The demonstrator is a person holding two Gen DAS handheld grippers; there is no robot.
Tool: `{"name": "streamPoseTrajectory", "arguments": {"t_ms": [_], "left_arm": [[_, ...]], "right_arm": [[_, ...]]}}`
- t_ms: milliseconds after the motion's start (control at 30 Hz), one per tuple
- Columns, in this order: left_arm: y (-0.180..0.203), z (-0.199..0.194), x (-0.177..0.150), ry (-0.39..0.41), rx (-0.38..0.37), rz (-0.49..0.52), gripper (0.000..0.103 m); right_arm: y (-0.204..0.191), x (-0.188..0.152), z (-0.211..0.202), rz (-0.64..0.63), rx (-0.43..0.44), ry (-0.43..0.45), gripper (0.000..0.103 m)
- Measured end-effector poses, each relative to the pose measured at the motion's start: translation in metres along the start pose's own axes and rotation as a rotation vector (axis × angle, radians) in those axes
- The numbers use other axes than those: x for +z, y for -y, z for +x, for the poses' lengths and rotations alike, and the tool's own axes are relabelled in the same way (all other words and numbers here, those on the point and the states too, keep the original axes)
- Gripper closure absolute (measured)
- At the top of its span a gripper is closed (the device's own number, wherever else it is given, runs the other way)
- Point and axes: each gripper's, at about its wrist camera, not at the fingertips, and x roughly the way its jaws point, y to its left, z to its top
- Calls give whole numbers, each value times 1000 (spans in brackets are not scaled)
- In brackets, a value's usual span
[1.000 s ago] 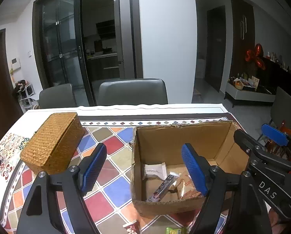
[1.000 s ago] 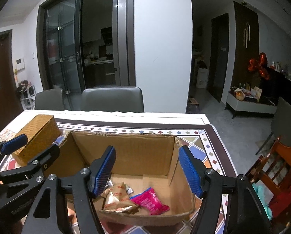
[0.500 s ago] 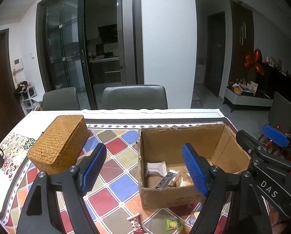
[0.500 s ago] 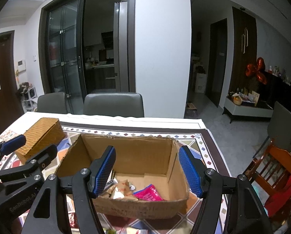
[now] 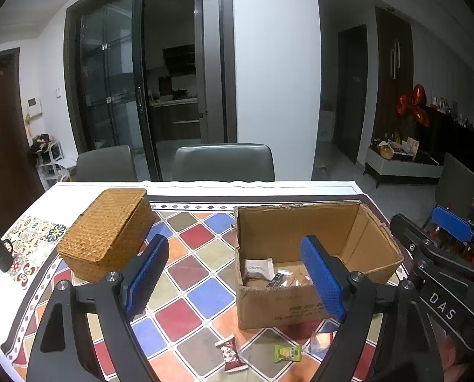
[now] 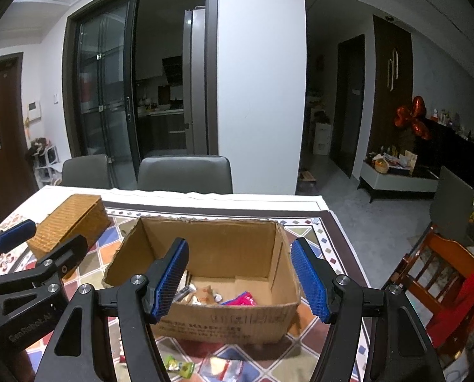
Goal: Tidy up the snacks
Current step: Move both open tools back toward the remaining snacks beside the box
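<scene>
An open cardboard box (image 5: pixel 300 305) (image 6: pixel 224 321) stands on the tiled tablecloth with several snack packets inside, among them a white one (image 5: pixel 257 267) and a pink one (image 6: pixel 241 299). Loose on the cloth in front of it lie a dark red packet (image 5: pixel 230 353), a green packet (image 5: pixel 288 352) (image 6: pixel 179 366) and a clear packet (image 6: pixel 224 366). My left gripper (image 5: pixel 233 242) hovers before the box's left corner, its jaws opening with nothing between them. Facing the box front from above, my right gripper (image 6: pixel 239 243) is open and empty.
A lidded wicker box (image 5: pixel 106 232) (image 6: pixel 68 222) sits left of the cardboard box. A black mug (image 5: pixel 0 253) stands near the table's left edge. Grey chairs (image 5: pixel 224 162) line the far side, and a wooden chair (image 6: pixel 434 270) stands right of the table.
Both grippers have drawn back and up from the box, so it looks smaller and the loose packets in front have come into view. The left jaws stand slightly wider.
</scene>
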Motion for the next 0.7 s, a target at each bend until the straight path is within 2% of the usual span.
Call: {"name": "streamPoseTrajectory", "arguments": {"t_ms": [367,700], "left_arm": [[-5,-23,-10,15,7,-1,11],[-9,-36,-22,8,12,-4,11]], "right_arm": [[-2,-6,-25,-6,-11,11,35],[-4,-16,-42,-23,-20,15,35]]}}
